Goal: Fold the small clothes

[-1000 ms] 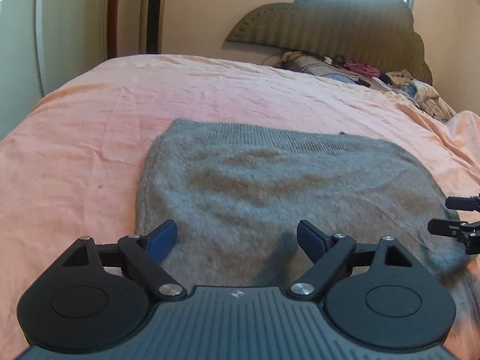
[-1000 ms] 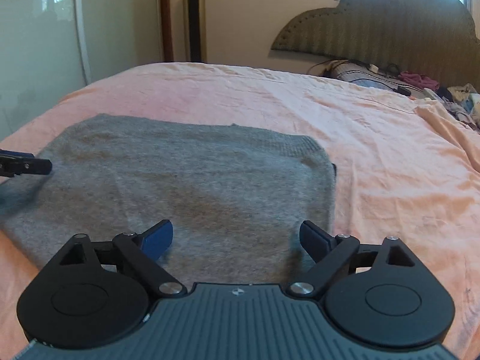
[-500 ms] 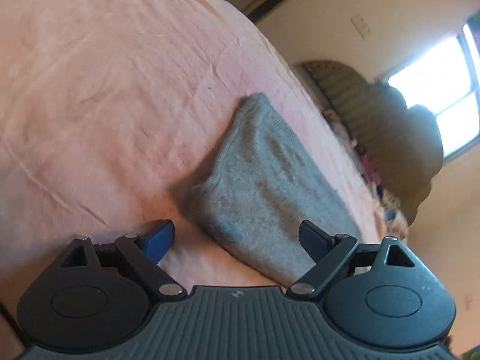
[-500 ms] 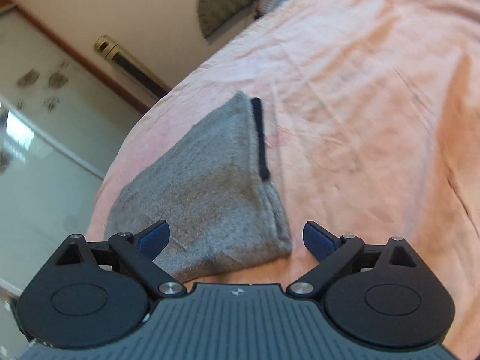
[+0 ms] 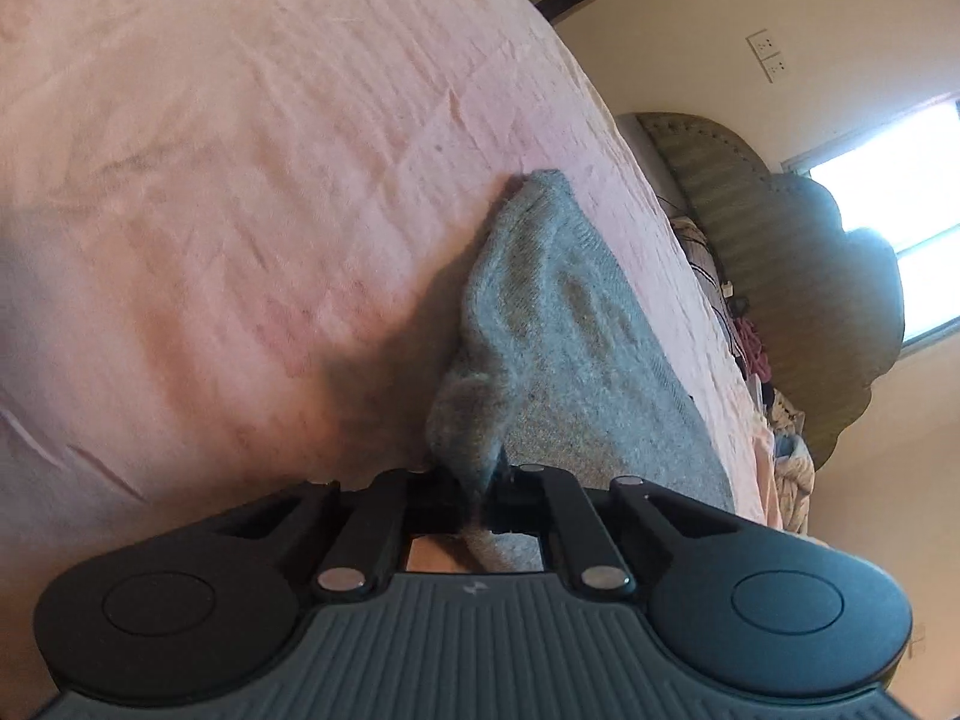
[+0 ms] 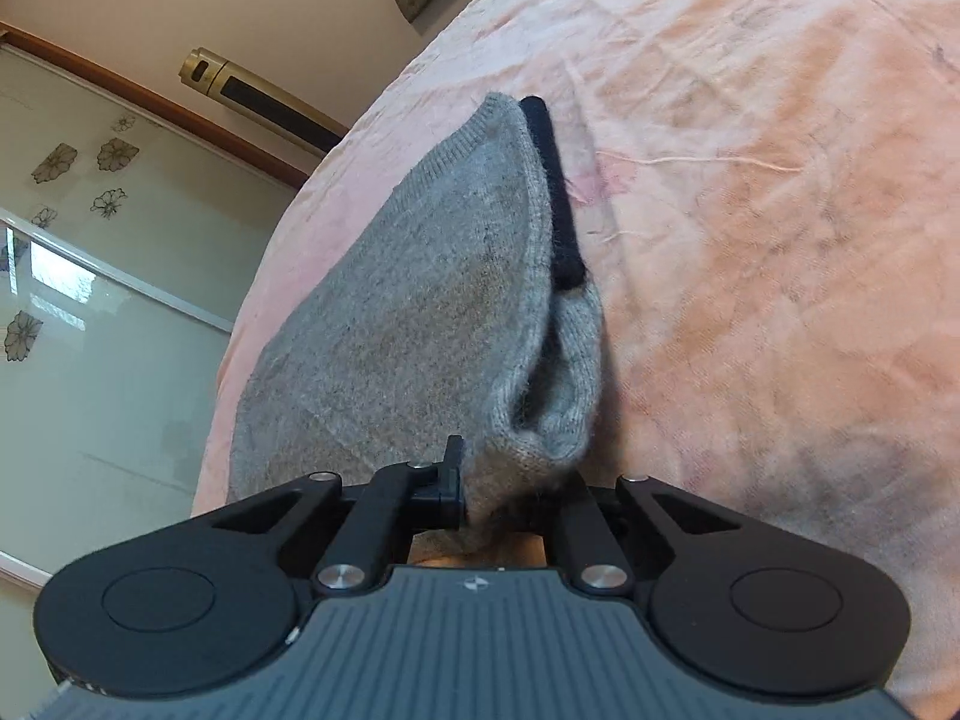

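1. My left claw (image 5: 477, 483) is pressed together, pinching a near corner of the folded grey knitted garment (image 5: 576, 330), which bunches up between the pads.
2. My right claw (image 6: 510, 489) is likewise clamped on the garment's (image 6: 420, 300) other near corner, with a thick wad of knit between its fingers.
3. The garment lies on the wrinkled pink bedsheet (image 5: 240, 180), its far part flat on the sheet.
4. A black trim strip (image 6: 555, 192) runs along the garment's edge on my right side.
5. Beyond the bed stand an olive padded scalloped headboard (image 5: 780, 252) and a heap of mixed clothes (image 5: 780, 420).
6. A gold-topped tower appliance (image 6: 258, 93) and a frosted sliding door with flower stickers (image 6: 90, 300) stand off to the side, well apart from the garment.
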`<state>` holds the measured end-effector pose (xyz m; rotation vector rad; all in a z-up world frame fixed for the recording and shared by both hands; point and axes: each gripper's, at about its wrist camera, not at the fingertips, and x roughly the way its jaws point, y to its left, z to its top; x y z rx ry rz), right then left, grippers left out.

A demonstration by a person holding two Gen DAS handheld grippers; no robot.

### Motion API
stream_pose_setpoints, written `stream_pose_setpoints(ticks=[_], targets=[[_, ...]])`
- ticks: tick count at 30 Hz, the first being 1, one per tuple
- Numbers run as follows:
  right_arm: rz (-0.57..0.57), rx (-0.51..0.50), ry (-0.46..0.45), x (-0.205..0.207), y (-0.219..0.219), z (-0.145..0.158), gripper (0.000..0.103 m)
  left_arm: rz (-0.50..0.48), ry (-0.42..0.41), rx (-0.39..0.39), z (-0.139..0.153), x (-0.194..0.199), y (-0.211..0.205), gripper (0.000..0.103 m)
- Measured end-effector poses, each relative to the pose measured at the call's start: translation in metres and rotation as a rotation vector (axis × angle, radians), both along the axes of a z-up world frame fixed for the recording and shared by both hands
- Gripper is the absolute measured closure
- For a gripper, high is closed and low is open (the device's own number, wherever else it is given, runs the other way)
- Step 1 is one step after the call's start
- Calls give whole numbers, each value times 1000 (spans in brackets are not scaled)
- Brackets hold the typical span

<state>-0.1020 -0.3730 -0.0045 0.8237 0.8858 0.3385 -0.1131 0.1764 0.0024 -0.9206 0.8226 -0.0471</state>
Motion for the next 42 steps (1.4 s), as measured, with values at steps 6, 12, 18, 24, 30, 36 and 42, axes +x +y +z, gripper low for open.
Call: stream_pose_setpoints(ticks=[6,12,18,24,30,36,42], targets=[[-3,13,39,-27,-12,-6,92,-81,-26,121,13,3,14,99],[-75,-45,-31,-30,-22,18,51,-120,-78,310,36,-13,-1,87],[3,-357,-242,12,27,78,32,-49,-352,568,87,-23,-33,23],[208,-464,-268,101,112,65,16,-312,-297,691,49,40,-106,23],[285,-735,-310,96,130,27,16,-403,-282,795,11,37,-117,17],[356,-650,-342,116,171,82,21,-429,-280,795,10,43,-126,0],[614,-639,-349,182,290,82,16,-430,-281,792,10,42,-127,0]])
